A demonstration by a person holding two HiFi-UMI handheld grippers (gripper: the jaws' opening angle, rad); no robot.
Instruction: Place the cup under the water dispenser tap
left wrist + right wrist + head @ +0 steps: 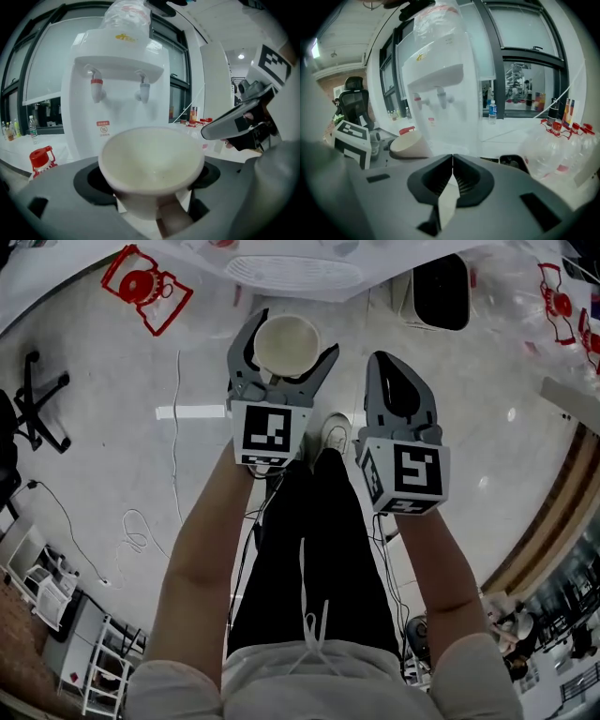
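A white paper cup [286, 341] sits upright between the jaws of my left gripper [289, 345], which is shut on its body. In the left gripper view the cup [151, 161] fills the lower middle, its empty inside showing. Straight ahead stands the white water dispenser [117, 70], with a red tap [96, 87] and a pale tap [143, 90] higher than the cup's rim and farther off. My right gripper [394, 371] hangs beside the left one, shut and empty. From the right gripper view the jaws [453, 161] meet, and the cup [410, 143] shows at the left.
A white counter [18, 152] flanks the dispenser, carrying a red-lidded jug [41, 159]. Clear empty bottles [555, 143] with red handles lie to the right. A black office chair [37, 413] and loose cables [136, 526] are on the floor at left. Windows stand behind.
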